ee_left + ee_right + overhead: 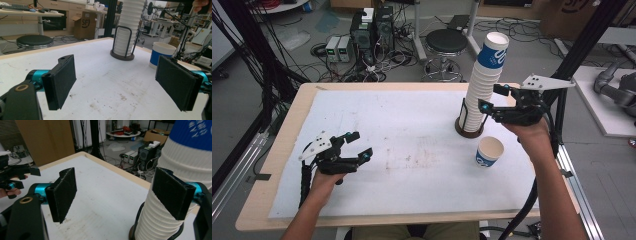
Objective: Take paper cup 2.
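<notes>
A tall stack of white ribbed paper cups (477,95), topped by a blue-and-white cup (493,50), stands in a black wire holder (468,131) at the table's right rear. A single blue-and-white cup (488,151) sits upright just in front of it. My right gripper (491,98) is open and raised beside the stack's right side, holding nothing. In the right gripper view the stack (180,165) rises behind the right pad (172,192). My left gripper (361,144) hovers open over the mat at the front left. In the left gripper view the stack (127,30) and the single cup (161,53) lie ahead.
A white mat (412,150) covers the wooden table (287,135). Black frame posts (582,45) stand at the right rear and along the left side. A stool (446,42), computer boxes and cables lie on the floor beyond the far edge.
</notes>
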### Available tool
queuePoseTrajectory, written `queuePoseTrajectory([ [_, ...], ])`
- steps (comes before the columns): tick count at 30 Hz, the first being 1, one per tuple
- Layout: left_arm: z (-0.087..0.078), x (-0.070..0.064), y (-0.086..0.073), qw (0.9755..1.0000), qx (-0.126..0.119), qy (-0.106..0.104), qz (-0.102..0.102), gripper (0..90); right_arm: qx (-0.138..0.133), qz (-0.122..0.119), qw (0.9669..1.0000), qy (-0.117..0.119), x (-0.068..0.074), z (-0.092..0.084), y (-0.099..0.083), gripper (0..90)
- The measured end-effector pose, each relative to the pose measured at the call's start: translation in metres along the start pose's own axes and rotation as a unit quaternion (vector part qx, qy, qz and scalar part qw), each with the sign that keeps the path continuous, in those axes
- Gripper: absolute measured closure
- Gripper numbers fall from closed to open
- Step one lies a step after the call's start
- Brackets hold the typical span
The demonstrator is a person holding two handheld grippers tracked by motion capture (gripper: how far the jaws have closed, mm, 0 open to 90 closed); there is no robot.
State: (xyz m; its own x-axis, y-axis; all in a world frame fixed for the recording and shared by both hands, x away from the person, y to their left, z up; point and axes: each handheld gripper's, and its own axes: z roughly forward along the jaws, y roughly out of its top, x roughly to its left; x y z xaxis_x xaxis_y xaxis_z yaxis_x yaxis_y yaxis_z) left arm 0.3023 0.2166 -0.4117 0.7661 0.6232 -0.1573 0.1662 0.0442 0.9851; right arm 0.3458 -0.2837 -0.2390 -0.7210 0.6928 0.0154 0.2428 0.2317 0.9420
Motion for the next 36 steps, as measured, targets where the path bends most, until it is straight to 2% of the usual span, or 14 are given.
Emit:
queuePoseTrajectory([
  [10, -0.001, 0.0, 0.0, 1.0, 0.0, 0.0, -0.002, 16.6, 0.012, -0.001, 0.9997, -0.022, -0.016, -0.002, 0.029, 20.3],
  [23, 0.0, 0.001, 0.0, 1.0, 0.0, -0.003, -0.003, 16.6, 0.021, 0.024, 0.9976, -0.062, -0.045, -0.005, 0.051, 20.3],
  [36, -0.001, 0.001, 0.0, 1.0, -0.002, -0.002, -0.005, 16.6, 0.042, 0.039, 0.9943, -0.09, -0.063, 0.015, 0.073, 20.3],
])
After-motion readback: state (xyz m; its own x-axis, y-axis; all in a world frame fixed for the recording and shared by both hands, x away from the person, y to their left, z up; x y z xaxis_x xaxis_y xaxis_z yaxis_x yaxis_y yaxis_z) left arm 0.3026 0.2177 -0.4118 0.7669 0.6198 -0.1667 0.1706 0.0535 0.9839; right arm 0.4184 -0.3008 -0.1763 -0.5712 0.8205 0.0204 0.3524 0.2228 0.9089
